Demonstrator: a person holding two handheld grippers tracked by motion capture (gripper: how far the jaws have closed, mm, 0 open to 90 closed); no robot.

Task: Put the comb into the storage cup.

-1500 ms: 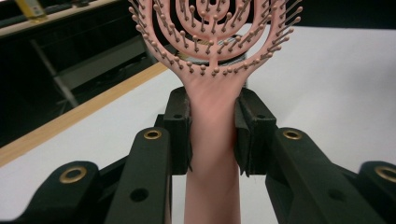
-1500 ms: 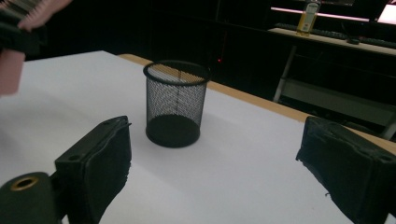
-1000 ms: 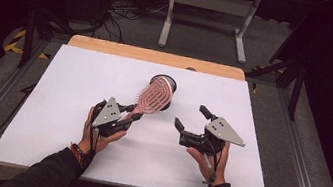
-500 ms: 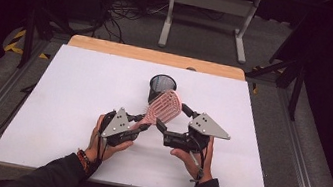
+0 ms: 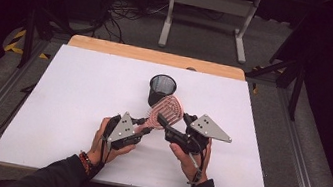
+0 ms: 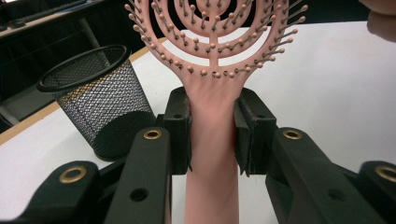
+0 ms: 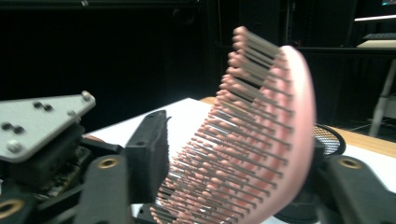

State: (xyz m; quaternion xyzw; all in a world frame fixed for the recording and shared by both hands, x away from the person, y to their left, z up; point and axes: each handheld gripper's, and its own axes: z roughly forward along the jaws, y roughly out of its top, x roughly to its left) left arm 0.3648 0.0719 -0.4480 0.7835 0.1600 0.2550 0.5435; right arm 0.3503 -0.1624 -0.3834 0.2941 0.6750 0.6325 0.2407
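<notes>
brush: pink vented paddle hairbrush (image 5: 165,111), mid-frame in the high view, held up off the surface just below-right of the mesh cup; head points toward upper right of frame, bristles facing the right tool.
brush handle: pink neck (image 6: 211,140) sits between the left tool's two black pads, both pads pressed on it, so the left tool carries the weight; head fans out at top centre of the left gripper view.
left tool: (image 5: 141,129) lower centre-left of the high view, clamped on the brush handle; low grip leaves the whole head free for the other tool.
right tool: (image 5: 169,124) lower centre-right of the high view, jaws spread wide around the brush head (image 7: 261,135); one pad on the bristle side at lower left of the right gripper view, the other behind the back at lower right. Contact not clear, looks unclosed.
why: judged a hand-over, second tool lining up on the head before the first lets go.
mesh cup: black wire pencil cup (image 5: 162,89), upright, empty as far as visible, just above the brush in the high view; left of the handle in the left gripper view (image 6: 100,100). Likely drop target, handle-down.
surface: white board (image 5: 62,102), bare around the hands.
risk: bristles give a soft, uneven grip.
</notes>
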